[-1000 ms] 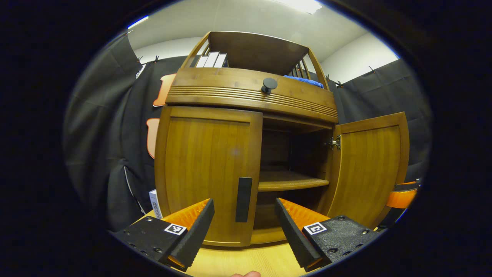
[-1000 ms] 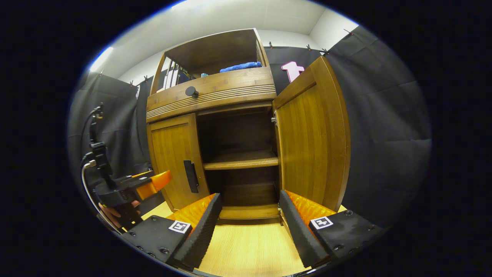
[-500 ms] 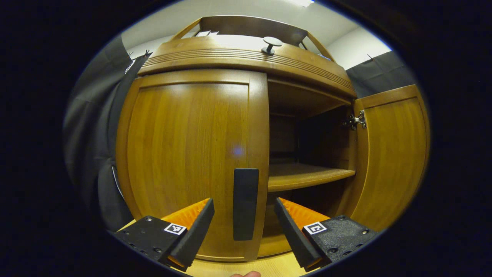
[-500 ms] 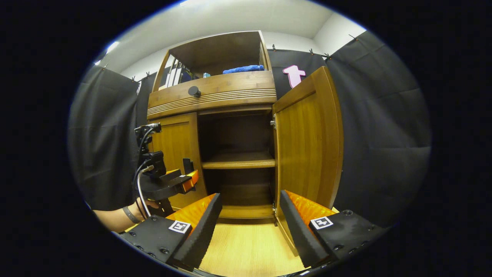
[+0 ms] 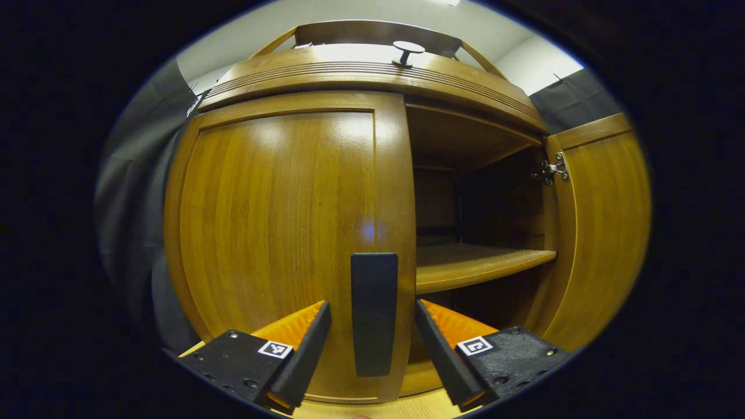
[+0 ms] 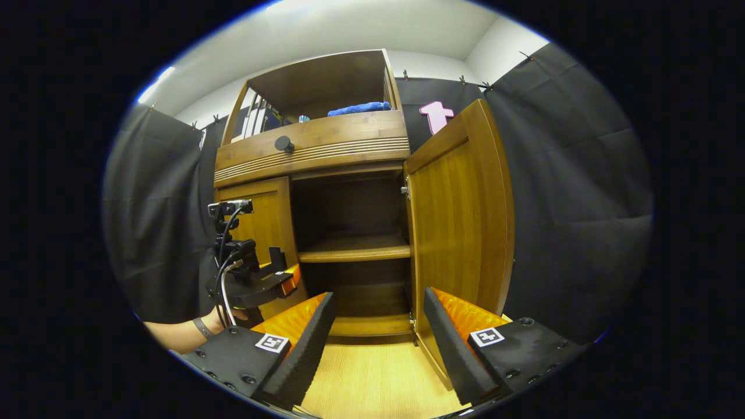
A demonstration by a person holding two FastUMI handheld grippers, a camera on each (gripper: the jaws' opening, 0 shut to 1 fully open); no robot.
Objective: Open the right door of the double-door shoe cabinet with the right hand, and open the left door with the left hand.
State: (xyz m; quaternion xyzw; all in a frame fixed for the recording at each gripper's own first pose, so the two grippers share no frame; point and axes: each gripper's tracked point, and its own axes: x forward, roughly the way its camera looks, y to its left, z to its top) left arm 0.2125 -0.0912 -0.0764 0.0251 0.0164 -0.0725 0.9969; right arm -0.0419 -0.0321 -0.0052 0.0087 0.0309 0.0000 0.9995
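Note:
The wooden shoe cabinet's left door (image 5: pixel 279 233) is closed, with a dark upright handle (image 5: pixel 373 314) at its inner edge. My left gripper (image 5: pixel 371 343) is open, its fingers on either side of that handle without pressing on it. The right door (image 5: pixel 605 227) stands swung open, showing an inner shelf (image 5: pixel 477 267). In the right gripper view, my right gripper (image 6: pixel 378 337) is open and empty, back from the cabinet, with the open right door (image 6: pixel 460 215) just ahead on its right. The left gripper (image 6: pixel 279 279) sits at the left door (image 6: pixel 259 227) there, held by a hand.
A drawer front with a round dark knob (image 6: pixel 284 144) runs above the doors. The top shelf holds a blue cloth (image 6: pixel 358 108) and some books (image 6: pixel 253 119). A light wooden floor (image 6: pixel 378 378) lies in front. Black cloth walls stand on both sides.
My left gripper has moved in close to the left door until its fingers straddle the handle. My right gripper has drawn back a little from the open right door.

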